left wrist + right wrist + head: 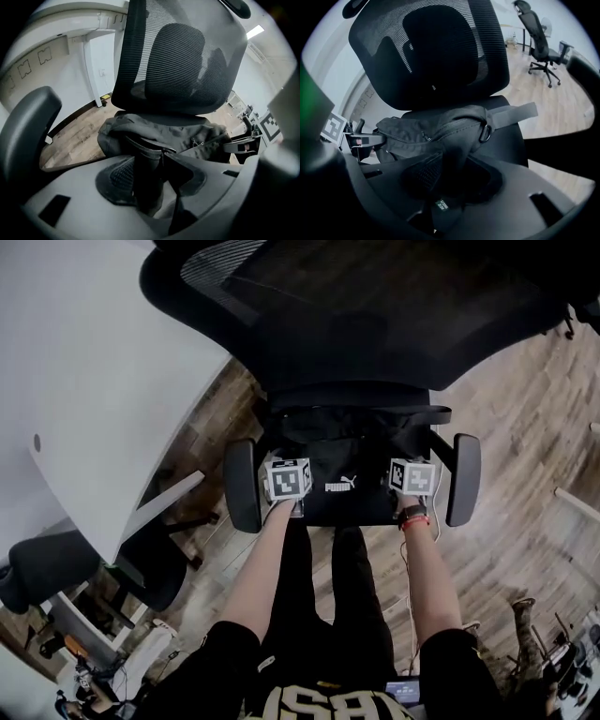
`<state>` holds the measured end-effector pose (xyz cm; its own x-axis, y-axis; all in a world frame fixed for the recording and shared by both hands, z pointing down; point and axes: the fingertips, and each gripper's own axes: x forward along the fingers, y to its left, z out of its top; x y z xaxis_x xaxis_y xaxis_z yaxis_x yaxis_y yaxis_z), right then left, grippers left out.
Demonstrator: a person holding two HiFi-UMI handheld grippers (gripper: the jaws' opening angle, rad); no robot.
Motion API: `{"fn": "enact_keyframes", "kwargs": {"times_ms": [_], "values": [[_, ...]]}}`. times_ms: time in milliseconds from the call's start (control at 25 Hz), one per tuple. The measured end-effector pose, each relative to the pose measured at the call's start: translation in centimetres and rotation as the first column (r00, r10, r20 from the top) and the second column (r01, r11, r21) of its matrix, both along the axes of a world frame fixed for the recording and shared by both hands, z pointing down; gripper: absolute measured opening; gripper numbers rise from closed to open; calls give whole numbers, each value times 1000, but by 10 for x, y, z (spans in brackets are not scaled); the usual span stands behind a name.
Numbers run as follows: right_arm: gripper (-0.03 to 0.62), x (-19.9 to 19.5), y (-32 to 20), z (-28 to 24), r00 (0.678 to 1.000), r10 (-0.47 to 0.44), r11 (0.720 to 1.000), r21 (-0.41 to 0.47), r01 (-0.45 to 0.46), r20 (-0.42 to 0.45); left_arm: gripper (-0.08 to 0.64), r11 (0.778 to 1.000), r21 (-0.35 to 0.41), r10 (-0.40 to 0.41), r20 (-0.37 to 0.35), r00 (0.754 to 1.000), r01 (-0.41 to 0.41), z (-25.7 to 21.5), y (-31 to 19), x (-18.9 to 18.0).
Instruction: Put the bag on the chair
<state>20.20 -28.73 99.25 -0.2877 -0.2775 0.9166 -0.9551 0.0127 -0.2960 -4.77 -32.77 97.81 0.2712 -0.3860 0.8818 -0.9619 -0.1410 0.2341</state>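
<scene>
Two tools at the bag's ends, bag down on the chair

Left tool [152, 173] stands half-wide, a fold of the bag's zipped end between its jaws, the pads seemingly no longer pinching; bag [349, 486] lies on the seat [513, 140] of the chair [375, 324], long axis running from left armrest [244, 486] to right armrest [464, 479], reaching the seat's front edge, just ahead of both tools; right tool [450, 173] narrower yet parted, dark fabric between its jaws too; each hand equally near, so the coming move, I judge, is a straight pull back; white tabletop [84, 381] at left, wood floor [525, 409] at right.
</scene>
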Motion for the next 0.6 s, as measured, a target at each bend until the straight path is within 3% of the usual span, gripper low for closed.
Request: {"fn": "enact_keyframes", "kwargs": {"times_ms": [80,160,240,360,600], "values": [[163,5,-3,3,1000,11,1000,26,-11,-10,208,1000,-30,-8,-13,1000,8,5,-2,0],[268,8,-5,3,999,30,997,68,-29,-16,291,997,-67,-43,-16,999,42,9,0,-2],[336,7,-5,1,998,55,993,100,-54,-7,316,993,-87,-73,22,997,75,10,4,-10],[342,4,0,-9,995,100,987,122,-102,22,321,992,-99,-70,57,996,75,5,13,-13],[342,-11,17,-32,977,189,969,145,-202,98,322,995,-73,-61,43,997,64,-20,26,-11]]}}
